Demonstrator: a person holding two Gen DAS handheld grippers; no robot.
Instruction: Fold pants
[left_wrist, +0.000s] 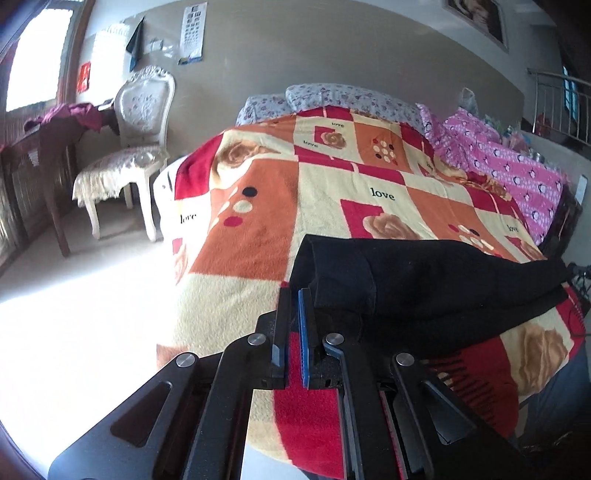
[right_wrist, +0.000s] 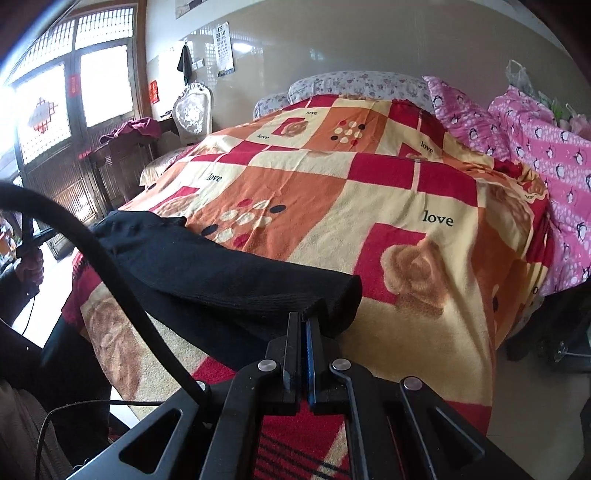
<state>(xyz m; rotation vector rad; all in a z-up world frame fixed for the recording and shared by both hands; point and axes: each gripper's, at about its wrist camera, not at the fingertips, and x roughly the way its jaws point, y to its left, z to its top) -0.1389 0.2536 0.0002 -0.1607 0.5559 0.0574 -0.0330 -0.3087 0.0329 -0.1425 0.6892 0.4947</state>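
**Both tongs pinch the black pants over a "love" blanket**

Plainly legible, the word "love" is printed again and again across the patchwork blanket (left_wrist: 369, 177), among rose and dot motifs in red, orange and cream. An eye chart (left_wrist: 192, 31) hangs on the wall beyond the bed; its rows of symbols are too small to read. Red paper decorations on the window door (right_wrist: 44, 114) carry a pattern I cannot make out.

The black pants (left_wrist: 424, 280) lie across the near end of the bed, stretched between the two tools. The left gripper (left_wrist: 294, 295) has its jaws drawn close with a narrow gap, and a corner of the cloth sits at the tips. The right gripper (right_wrist: 302, 321) is pressed nearly closed on the other end of the garment, whose rolled edge bulges just above the fingers.

Which end is waist and which is cuff cannot be told. A thick black cable (right_wrist: 110, 280) arcs across the right view and hides part of the fabric.

Around: a white ornate chair (left_wrist: 140, 122), floral pillows (left_wrist: 332, 96), a pink penguin-print quilt (left_wrist: 517, 173), and maroon clothing on a dark table (left_wrist: 70, 114).
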